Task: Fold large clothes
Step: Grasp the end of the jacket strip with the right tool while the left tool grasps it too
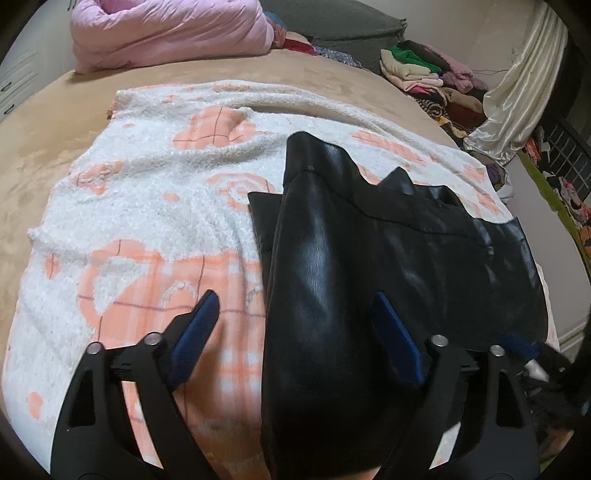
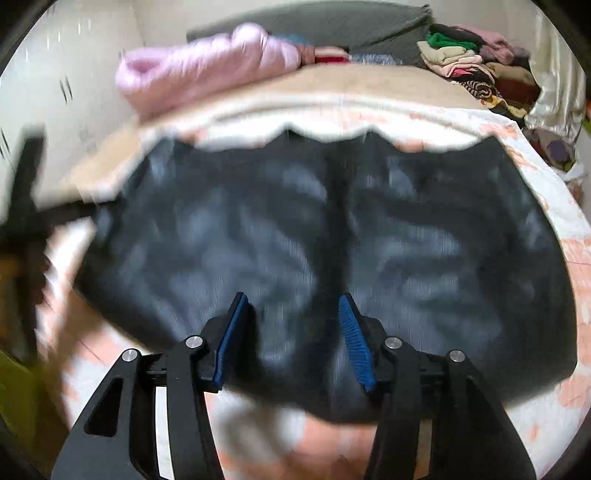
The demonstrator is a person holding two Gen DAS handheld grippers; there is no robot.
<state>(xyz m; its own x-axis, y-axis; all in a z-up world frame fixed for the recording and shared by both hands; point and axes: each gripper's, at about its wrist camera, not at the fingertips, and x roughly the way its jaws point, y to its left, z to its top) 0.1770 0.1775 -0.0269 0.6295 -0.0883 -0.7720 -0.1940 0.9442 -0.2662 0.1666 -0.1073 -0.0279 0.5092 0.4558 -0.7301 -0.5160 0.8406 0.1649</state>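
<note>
Both of my grippers are spread open, gripping nothing. Left gripper (image 1: 291, 314) hovers over the near left part of the black leather garment (image 1: 369, 258), its blue fingers (image 1: 197, 332) wide apart; one pad sits over the blanket, the other over the glossy black fold. Right gripper (image 2: 293, 317) hangs over the near middle of the same black leather garment (image 2: 314, 240), blue fingers (image 2: 352, 339) apart on either side of its dark centre seam; that view is heavily blurred, contact cannot be told. Garment lies spread on a white and peach fleece blanket (image 1: 147, 192), right of the blanket's middle, one shiny panel folded up on its left side. Blanket covers a tan bed (image 1: 44, 147). Pink duvet (image 1: 166, 33) bundled at far left. Pile of folded clothes (image 1: 432, 74) at far right, cream satin curtain (image 1: 517, 85) just beside it.
</note>
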